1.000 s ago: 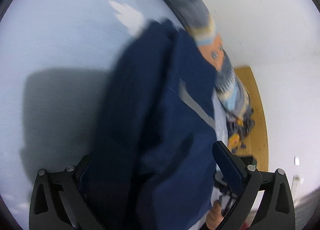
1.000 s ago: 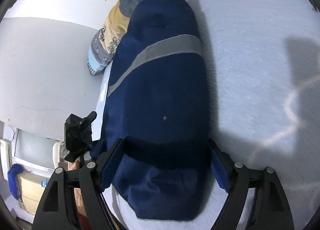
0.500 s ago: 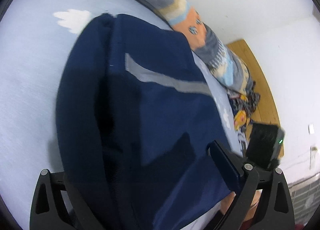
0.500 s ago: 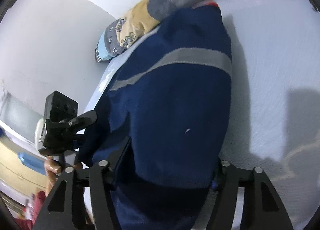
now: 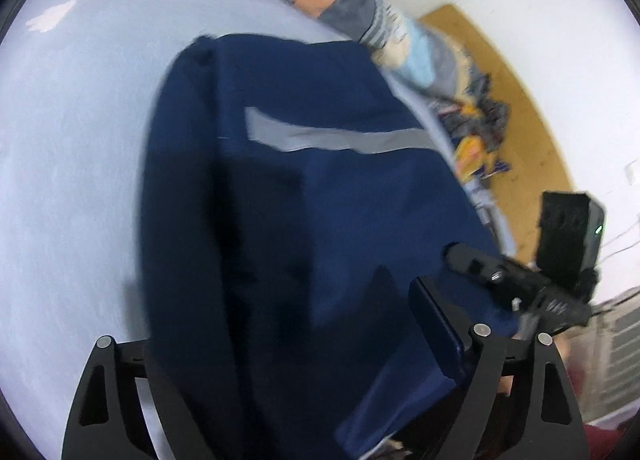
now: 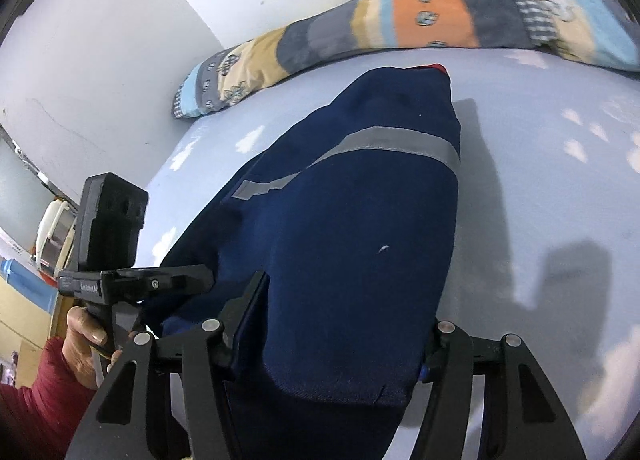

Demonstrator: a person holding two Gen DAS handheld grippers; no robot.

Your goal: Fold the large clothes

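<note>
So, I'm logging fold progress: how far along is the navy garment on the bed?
Done: the navy garment lies doubled lengthwise into a long strip, grey stripe on top. In hand: its near end sits between the jaws of the right gripper and left gripper. Left: folding that end across toward the striped pillow.

My left gripper [image 5: 280, 344] has just been closing, and the navy garment [image 5: 304, 227] fills the gap between its 2 fingers [image 5: 436, 332]; whether the pads press it I cannot tell. The garment's grey stripe [image 5: 340, 137] runs across it beyond the fingers. Right of the garment my right gripper [image 5: 524, 284] shows, blurred. Beyond the garment lies a striped pillow [image 5: 352, 7] on the pale blue sheet [image 5: 80, 139].
</note>
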